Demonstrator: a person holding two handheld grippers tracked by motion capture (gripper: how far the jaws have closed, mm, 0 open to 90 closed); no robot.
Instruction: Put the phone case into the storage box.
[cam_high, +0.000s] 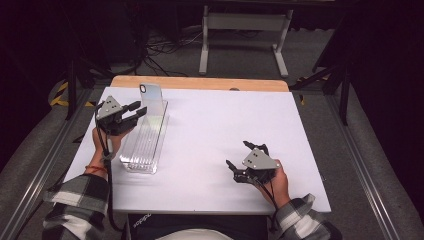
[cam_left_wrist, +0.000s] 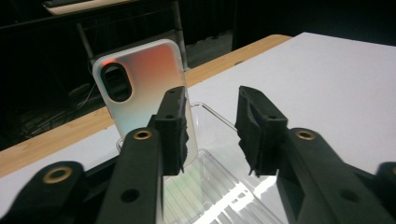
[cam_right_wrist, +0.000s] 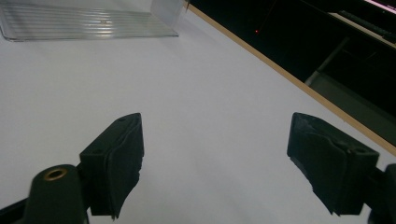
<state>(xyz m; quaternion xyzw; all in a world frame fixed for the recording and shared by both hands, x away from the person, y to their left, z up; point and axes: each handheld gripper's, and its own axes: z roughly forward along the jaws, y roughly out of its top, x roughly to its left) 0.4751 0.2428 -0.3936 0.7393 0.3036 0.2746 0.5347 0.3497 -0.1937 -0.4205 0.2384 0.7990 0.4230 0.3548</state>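
Both tongs hold nothing: the right gripper (cam_high: 243, 161) rests wide open on the table (cam_high: 210, 150) nearest the person; the left gripper (cam_left_wrist: 210, 126) stands part open, clear of the phone (cam_left_wrist: 140, 93). Back it straight off without knocking anything. Farther on, the phone stands upright at the far end of the clear tray (cam_high: 142, 145), long axis vertical, camera hole on top.

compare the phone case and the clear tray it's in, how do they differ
The phone case stands upright at the far end; the clear tray lies flat on the table. The case is opaque with a pearly tint; the tray is see-through and ribbed. The tray is longer. Neither is gripped.
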